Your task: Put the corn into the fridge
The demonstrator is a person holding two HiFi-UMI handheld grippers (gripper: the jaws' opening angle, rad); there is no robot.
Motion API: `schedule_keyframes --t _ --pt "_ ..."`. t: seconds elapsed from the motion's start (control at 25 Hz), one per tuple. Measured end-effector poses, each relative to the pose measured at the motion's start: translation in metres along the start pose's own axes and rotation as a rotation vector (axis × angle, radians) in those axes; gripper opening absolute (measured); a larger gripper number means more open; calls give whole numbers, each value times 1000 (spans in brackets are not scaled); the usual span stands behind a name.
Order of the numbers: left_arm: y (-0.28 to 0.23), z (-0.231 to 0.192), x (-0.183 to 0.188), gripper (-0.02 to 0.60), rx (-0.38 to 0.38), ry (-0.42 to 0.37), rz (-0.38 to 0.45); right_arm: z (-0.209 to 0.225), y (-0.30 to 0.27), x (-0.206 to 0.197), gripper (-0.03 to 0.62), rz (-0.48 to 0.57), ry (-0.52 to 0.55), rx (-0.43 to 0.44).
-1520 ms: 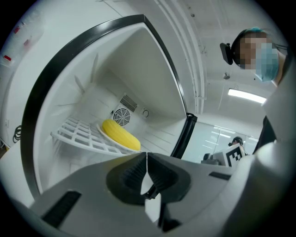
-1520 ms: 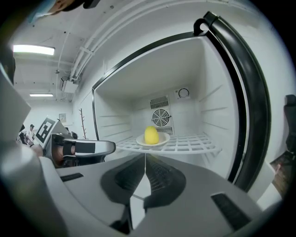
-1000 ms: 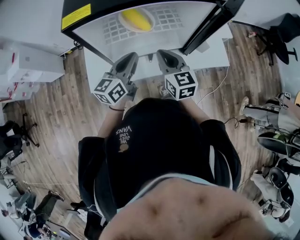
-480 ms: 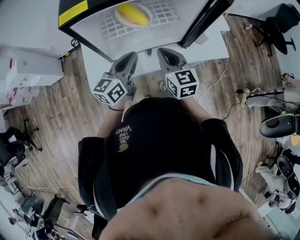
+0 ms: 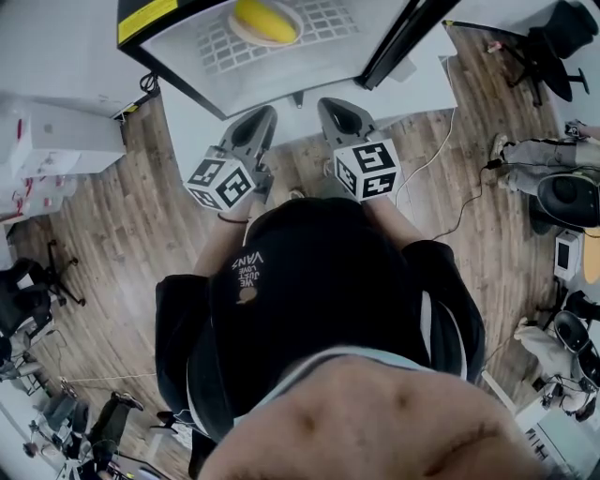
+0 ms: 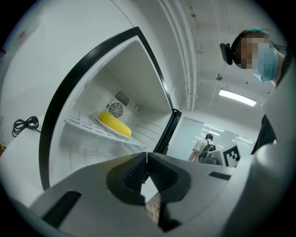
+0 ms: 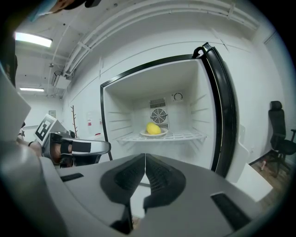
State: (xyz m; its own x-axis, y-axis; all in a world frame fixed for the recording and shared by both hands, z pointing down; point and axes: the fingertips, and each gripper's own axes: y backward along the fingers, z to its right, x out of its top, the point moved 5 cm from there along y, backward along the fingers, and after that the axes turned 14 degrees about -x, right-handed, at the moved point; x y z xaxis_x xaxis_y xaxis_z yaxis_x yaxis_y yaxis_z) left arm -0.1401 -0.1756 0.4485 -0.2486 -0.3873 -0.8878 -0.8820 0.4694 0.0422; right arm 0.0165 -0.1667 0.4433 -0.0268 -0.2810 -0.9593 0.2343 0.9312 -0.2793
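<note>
The yellow corn (image 5: 263, 19) lies on a white plate (image 7: 154, 134) on the wire shelf inside the open fridge (image 7: 115, 120); it also shows in the left gripper view as the corn (image 6: 115, 124) and in the right gripper view as the corn (image 7: 153, 128). My left gripper (image 5: 262, 122) and right gripper (image 5: 334, 114) are held side by side in front of the fridge, a short way back from the shelf. Both are shut with nothing between the jaws, as the left gripper (image 6: 147, 159) and right gripper (image 7: 145, 162) show in their own views.
The fridge door (image 7: 225, 111) stands open at the right, its black edge (image 5: 398, 47) running beside my right gripper. A cable (image 5: 441, 169) trails over the wooden floor at the right. Office chairs (image 5: 548, 37) and white boxes (image 5: 52, 131) stand around. A person (image 6: 203, 146) stands far behind.
The fridge and corn have slid slightly up in the head view as the view drew back a little. Both grippers stay shut and side by side.
</note>
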Motion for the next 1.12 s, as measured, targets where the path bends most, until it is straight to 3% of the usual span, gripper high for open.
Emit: schedule_keyframes --t 1.12 --pt "-1 34 -11 21 103 -8 47 16 30 1 12 4 65 80"
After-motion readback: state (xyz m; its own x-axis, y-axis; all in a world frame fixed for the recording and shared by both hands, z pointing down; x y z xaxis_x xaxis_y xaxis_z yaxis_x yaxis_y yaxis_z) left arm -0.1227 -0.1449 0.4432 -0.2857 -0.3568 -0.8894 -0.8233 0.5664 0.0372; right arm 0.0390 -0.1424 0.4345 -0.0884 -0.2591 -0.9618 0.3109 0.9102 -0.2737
